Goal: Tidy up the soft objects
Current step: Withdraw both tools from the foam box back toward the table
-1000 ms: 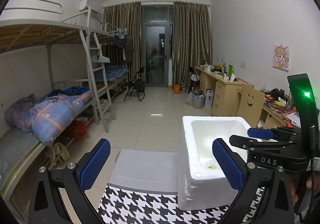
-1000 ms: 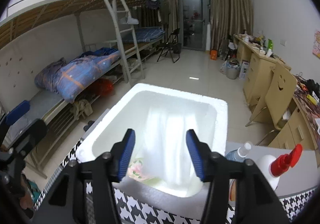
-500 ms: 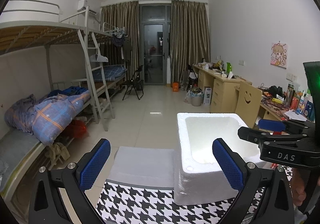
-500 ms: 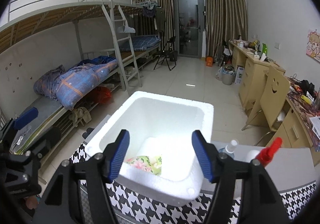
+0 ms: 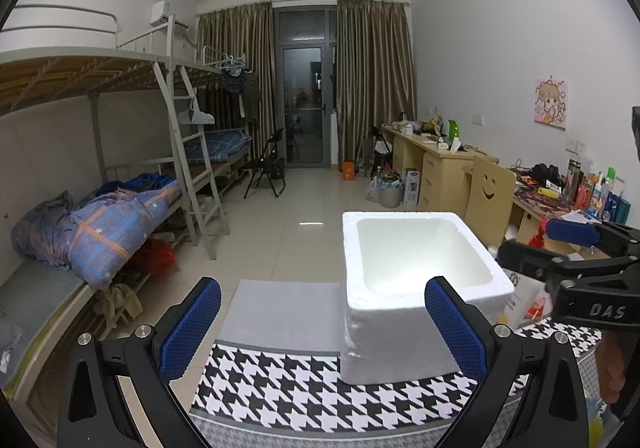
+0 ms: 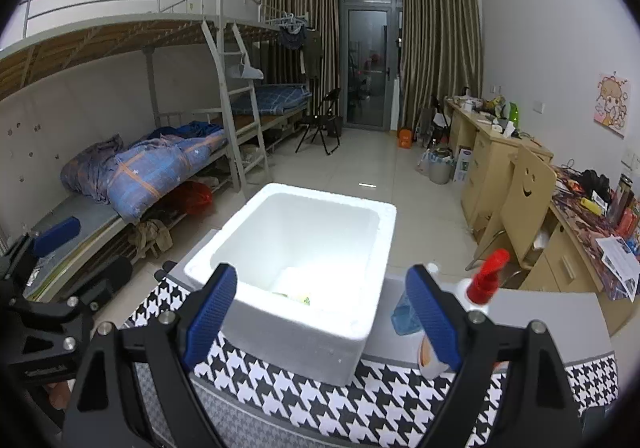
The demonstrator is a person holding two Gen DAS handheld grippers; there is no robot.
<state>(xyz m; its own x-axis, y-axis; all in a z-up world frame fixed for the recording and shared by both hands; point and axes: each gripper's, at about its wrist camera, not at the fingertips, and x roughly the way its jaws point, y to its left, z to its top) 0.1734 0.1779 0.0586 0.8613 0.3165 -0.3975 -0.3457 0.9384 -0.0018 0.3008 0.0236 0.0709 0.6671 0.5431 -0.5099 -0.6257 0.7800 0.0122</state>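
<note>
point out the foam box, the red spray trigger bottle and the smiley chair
foam box (image 6: pixel 304 336), right wrist view, on its near outer wall
red-trigger spray bottle (image 6: pixel 486 280), right wrist view, on the red trigger head
smiley chair (image 5: pixel 490 186), left wrist view, on the backrest by the smile

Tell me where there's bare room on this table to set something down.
Free: the grey strip left of the foam box, and the houndstooth cloth in front of it. Crowded: right of the box, where the red-capped spray bottle and a blue bottle stand. The box already holds a floral item.
</note>
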